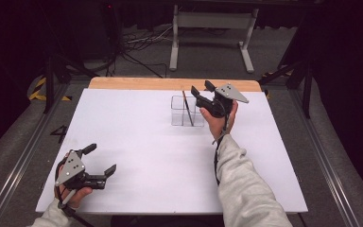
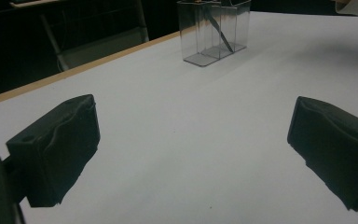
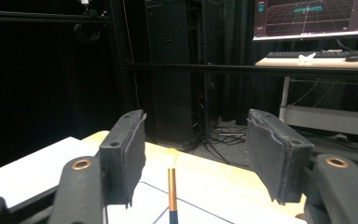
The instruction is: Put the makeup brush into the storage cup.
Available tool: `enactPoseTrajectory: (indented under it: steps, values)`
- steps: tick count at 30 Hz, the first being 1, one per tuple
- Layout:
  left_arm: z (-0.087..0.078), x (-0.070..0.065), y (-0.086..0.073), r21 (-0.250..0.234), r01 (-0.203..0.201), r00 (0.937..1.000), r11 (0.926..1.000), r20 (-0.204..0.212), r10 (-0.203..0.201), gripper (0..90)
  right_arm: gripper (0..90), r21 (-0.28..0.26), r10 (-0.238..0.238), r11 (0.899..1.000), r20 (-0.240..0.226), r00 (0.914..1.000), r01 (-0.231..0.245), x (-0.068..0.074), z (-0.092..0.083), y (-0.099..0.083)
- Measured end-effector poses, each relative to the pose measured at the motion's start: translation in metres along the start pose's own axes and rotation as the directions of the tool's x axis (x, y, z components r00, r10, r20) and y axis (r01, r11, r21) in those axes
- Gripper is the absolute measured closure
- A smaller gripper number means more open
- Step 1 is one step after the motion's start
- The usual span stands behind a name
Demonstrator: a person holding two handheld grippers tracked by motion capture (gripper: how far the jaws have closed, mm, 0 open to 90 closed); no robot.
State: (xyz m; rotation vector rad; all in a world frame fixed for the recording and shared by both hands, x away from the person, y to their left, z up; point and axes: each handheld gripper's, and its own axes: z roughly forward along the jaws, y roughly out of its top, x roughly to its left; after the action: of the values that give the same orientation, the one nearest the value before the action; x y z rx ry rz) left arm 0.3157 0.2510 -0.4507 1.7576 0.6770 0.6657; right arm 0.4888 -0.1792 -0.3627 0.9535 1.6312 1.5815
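We held a black two-jaw gripper in each hand over a table (image 1: 137, 156) covered with a smooth white sheet, a strip of pale wood showing along its far edge. Near that far edge stood a clear plastic holder (image 1: 187, 111), box-shaped and split into square compartments, its walls thin and glossy. In it leaned a slim brush (image 1: 187, 108) with a dark lower shaft and an orange-brown wooden top, tilted rather than upright; which compartment held it we could not tell.

Our right gripper (image 1: 202, 89) hovered just beside and above the holder's right side, its grey three-cornered plate on top. In the right gripper view its matte, slightly ridged pads (image 3: 129, 151) stood apart, with the brush's upper end (image 3: 172, 195) rising between them, closer to the left pad and touching neither.

Our left gripper (image 1: 100, 160) rested low near the table's front left corner, well apart from the holder. Its jaws were wide apart with only bare white sheet between them, the holder (image 2: 214, 29) far ahead.
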Motion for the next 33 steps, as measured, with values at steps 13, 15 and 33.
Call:
enactPoseTrajectory:
  steps: [13, 15, 33]
  values:
    - [0.0, 0.0, 0.0, 0.009, -0.007, 1.0, 0.9999, 0.001, 0.007, 3.0, 24.1, -0.015, -0.034, 0.999, 0.027, 0.999, 0.035, 0.002, -0.007, 0.007]
    - [0.0, 0.0, 0.0, 0.009, -0.007, 1.0, 0.9999, 0.001, 0.007, 3.0, 21.9, -0.013, -0.044, 0.999, 0.028, 0.9987, 0.044, 0.003, -0.008, 0.009]
    - [0.0, 0.0, 0.0, 0.007, -0.008, 1.0, 0.9999, -0.001, 0.008, 3.0, 3.5, -0.007, -0.096, 0.995, 0.07, 0.993, 0.097, 0.007, -0.021, 0.016]
